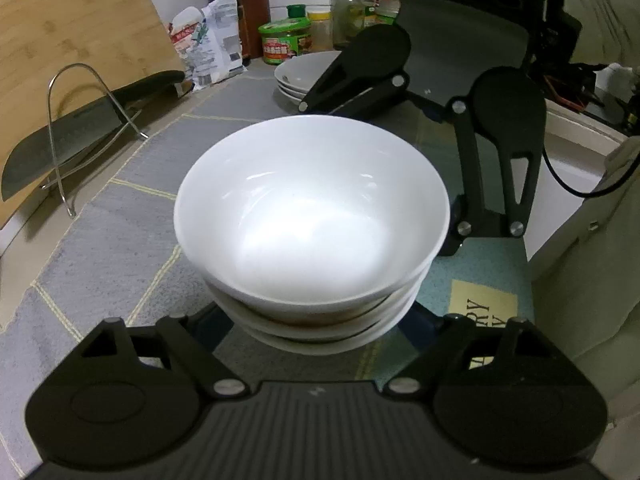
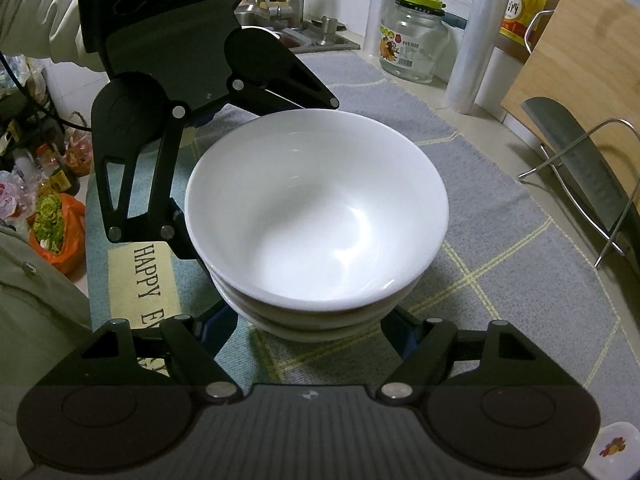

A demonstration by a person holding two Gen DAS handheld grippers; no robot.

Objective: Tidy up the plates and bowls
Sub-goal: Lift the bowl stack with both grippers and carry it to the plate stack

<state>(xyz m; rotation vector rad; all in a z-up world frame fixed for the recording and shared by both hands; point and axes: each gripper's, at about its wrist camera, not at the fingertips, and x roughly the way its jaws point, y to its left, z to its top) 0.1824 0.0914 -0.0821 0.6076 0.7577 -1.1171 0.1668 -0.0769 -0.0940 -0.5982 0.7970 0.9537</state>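
A stack of three white bowls [image 1: 312,216] fills the middle of both views, also shown in the right wrist view [image 2: 316,216]. My left gripper [image 1: 316,320] reaches under the stack from one side with its jaws spread wide around the base. My right gripper [image 2: 312,320] does the same from the opposite side. Each gripper shows in the other's view beyond the bowls: the right one [image 1: 440,128] and the left one [image 2: 192,128]. The fingertips are hidden under the bowls. A stack of white plates [image 1: 304,74] sits further back.
A grey checked mat [image 1: 120,240] covers the counter. A cleaver [image 1: 68,148] rests in a wire rack [image 1: 72,120] against a wooden board [image 1: 80,32]. Jars and bottles [image 1: 286,38] stand at the back; a glass jar [image 2: 414,36] and sink [image 2: 304,32] lie beyond.
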